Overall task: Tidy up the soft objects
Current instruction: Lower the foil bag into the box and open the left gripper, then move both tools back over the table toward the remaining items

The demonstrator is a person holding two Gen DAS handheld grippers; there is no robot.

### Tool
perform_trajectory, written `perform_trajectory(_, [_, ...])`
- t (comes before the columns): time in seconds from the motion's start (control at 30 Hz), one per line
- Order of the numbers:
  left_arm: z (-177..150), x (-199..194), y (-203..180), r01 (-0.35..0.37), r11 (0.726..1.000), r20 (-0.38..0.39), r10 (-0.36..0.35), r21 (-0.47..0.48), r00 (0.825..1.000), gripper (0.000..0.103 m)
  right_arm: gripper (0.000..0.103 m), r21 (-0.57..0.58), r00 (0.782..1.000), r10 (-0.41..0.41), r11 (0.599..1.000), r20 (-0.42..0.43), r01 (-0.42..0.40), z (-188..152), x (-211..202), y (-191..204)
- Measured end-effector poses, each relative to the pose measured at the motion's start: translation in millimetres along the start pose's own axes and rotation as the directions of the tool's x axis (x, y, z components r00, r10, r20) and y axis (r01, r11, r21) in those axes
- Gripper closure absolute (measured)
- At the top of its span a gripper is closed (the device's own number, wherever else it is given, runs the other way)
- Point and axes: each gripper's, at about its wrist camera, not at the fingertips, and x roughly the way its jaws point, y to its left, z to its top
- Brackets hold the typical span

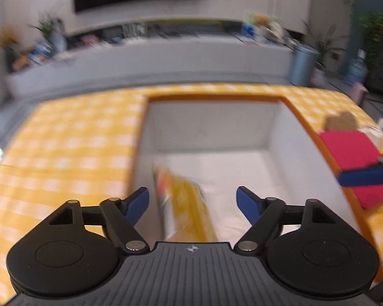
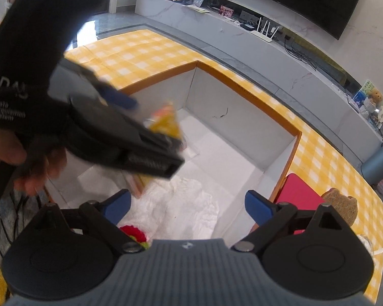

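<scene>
A white box with an orange rim (image 1: 217,99) (image 2: 245,84) sits on the yellow checked table. My left gripper (image 1: 192,204) is open above the box; a blurred yellow soft packet (image 1: 189,204) lies below it inside the box and also shows beside the left gripper in the right wrist view (image 2: 166,125). My right gripper (image 2: 187,207) is open and empty over the box's near end, above a white cloth (image 2: 189,211) and a red knitted item (image 2: 130,230). A red pad (image 1: 349,150) (image 2: 298,196) and a brown bear-shaped item (image 1: 340,122) (image 2: 342,204) lie on the table beside the box.
The yellow checked tablecloth (image 1: 63,148) (image 2: 140,51) surrounds the box. The left gripper body (image 2: 109,132) and a gloved hand (image 2: 25,76) hang over the box's left side. A grey bin (image 2: 380,163) and a long white TV shelf (image 2: 242,30) stand beyond the table.
</scene>
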Motion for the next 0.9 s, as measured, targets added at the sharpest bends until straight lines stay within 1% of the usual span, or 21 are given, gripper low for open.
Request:
perform_trajectory(0.03, [1,-4,5,0.019,1.0,0.006,-0.018,-0.022,1.0,0.018,0.009,-0.001,1.0,0.001,1.0,-0.001,-0.001,-1,0,0])
perform_trajectory(0.1, [2,-14,19,0.081,0.991,0.024,-0.079,-0.107,0.997,0.017,0.009,0.004,1.0,0.002,1.0,-0.001,-0.002,-2,-1,2])
perform_trajectory(0.17, [2,-23,33,0.125,0.972,0.064,-0.115,-0.197,0.991,0.017,0.009,0.008,1.0,0.004,1.0,-0.003,-0.004,-4,-1,2])
perform_trajectory(0.2, [2,-28,38,0.131,0.963,0.088,-0.113,-0.234,0.99,0.017,0.009,0.011,1.0,0.003,1.0,-0.003,-0.003,-4,-1,2])
perform_trajectory(0.23, [3,-33,43,0.123,0.957,0.117,-0.095,-0.261,0.989,0.017,0.009,0.015,1.0,0.002,1.0,-0.001,-0.002,-5,-1,1])
perform_trajectory(0.3, [6,-40,50,0.109,0.953,0.163,-0.065,-0.282,0.985,0.017,0.009,0.026,1.0,0.002,1.0,0.004,-0.002,-6,-3,0])
perform_trajectory(0.33, [8,-43,52,0.106,0.952,0.169,-0.058,-0.289,0.984,0.017,0.009,0.034,1.0,0.003,0.999,0.007,-0.003,-5,-4,-2])
perform_trajectory(0.43, [10,-52,58,0.083,0.937,0.147,-0.034,-0.339,0.989,0.017,0.009,0.061,1.0,0.014,0.998,0.007,-0.015,-3,-11,-8])
perform_trajectory(0.47, [10,-57,59,0.078,0.931,0.142,-0.029,-0.356,0.989,0.016,0.009,0.079,1.0,0.019,0.997,0.023,-0.02,-1,-16,-11])
perform_trajectory(0.5, [10,-60,61,0.073,0.93,0.138,-0.025,-0.359,0.99,0.016,0.009,0.094,0.999,0.022,0.995,0.046,-0.027,0,-21,-14])
perform_trajectory(0.57, [12,-66,59,0.048,0.941,0.137,-0.002,-0.335,0.991,0.016,0.008,0.107,0.997,0.017,0.994,0.081,-0.026,3,-32,-18])
perform_trajectory(0.6, [13,-69,57,0.022,0.946,0.142,0.026,-0.324,0.99,0.016,0.008,0.108,0.995,0.009,0.994,0.095,-0.019,4,-36,-20])
perform_trajectory(0.67, [11,-77,53,-0.046,0.944,0.151,0.1,-0.325,0.983,0.015,0.008,0.107,0.994,0.002,0.994,0.114,-0.014,8,-43,-22])
perform_trajectory(0.7, [12,-80,51,-0.069,0.942,0.158,0.126,-0.327,0.979,0.015,0.008,0.107,0.992,0.003,0.994,0.125,-0.017,10,-46,-23])
perform_trajectory(0.73, [12,-83,49,-0.077,0.942,0.165,0.137,-0.327,0.977,0.016,0.008,0.108,0.99,0.002,0.994,0.14,-0.018,12,-49,-24])
perform_trajectory(0.9, [18,-99,38,-0.056,0.951,0.185,0.116,-0.304,0.976,0.015,0.008,0.135,0.98,-0.049,0.991,0.194,0.023,17,-63,-32])
